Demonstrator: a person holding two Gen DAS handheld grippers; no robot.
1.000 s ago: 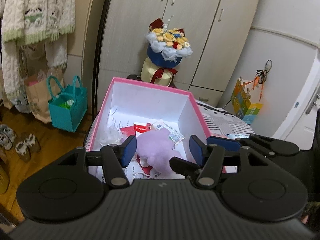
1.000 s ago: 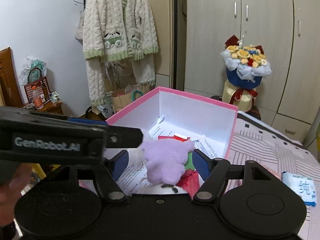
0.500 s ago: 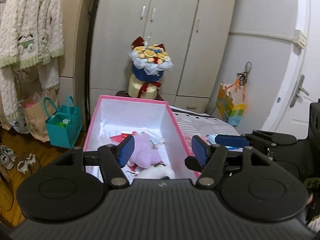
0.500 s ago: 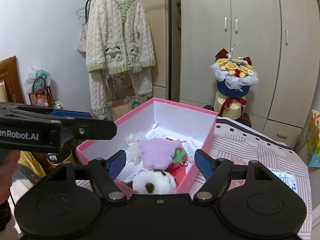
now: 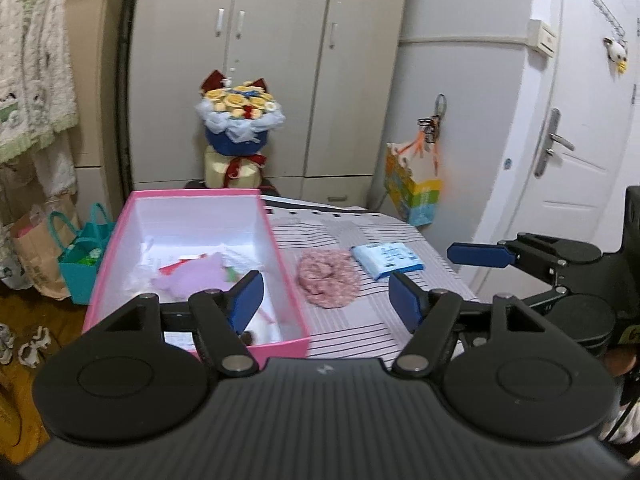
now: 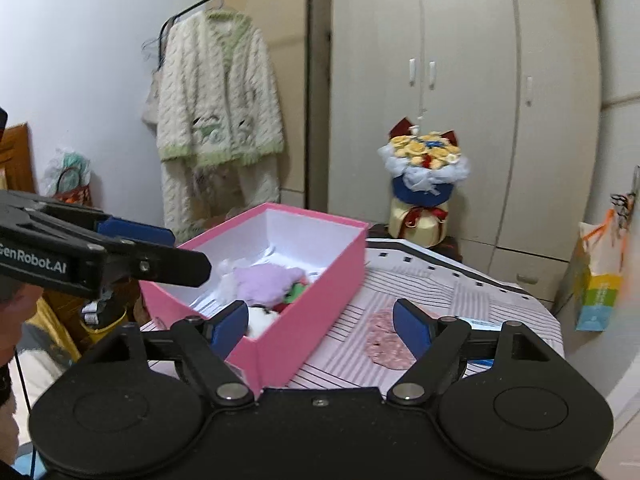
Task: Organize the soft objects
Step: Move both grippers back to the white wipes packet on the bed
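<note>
A pink box (image 5: 280, 252) (image 6: 312, 316) stands on the striped tablecloth (image 5: 352, 320). Inside lie a purple plush (image 5: 192, 278) (image 6: 266, 280), a white plush toy (image 6: 262, 316) and papers. A pink crumpled soft item (image 5: 328, 276) (image 6: 386, 340) lies on the cloth right of the box, next to a blue tissue pack (image 5: 386, 258). My left gripper (image 5: 326, 302) is open and empty, above the box's near right corner. My right gripper (image 6: 320, 328) is open and empty, over the box's near right side. The right gripper also shows in the left wrist view (image 5: 532, 256).
A flower bouquet (image 5: 238, 128) (image 6: 424, 180) stands behind the table by the wardrobe. A knitted cardigan (image 6: 216, 96) hangs on a rail at left. A teal bag (image 5: 86, 256) sits on the floor. A coloured paper bag (image 5: 414, 184) hangs near the door.
Both grippers pulled back and up from the box and swung right. The purple plush stays in the box. The pink soft item and tissue pack came into view.
</note>
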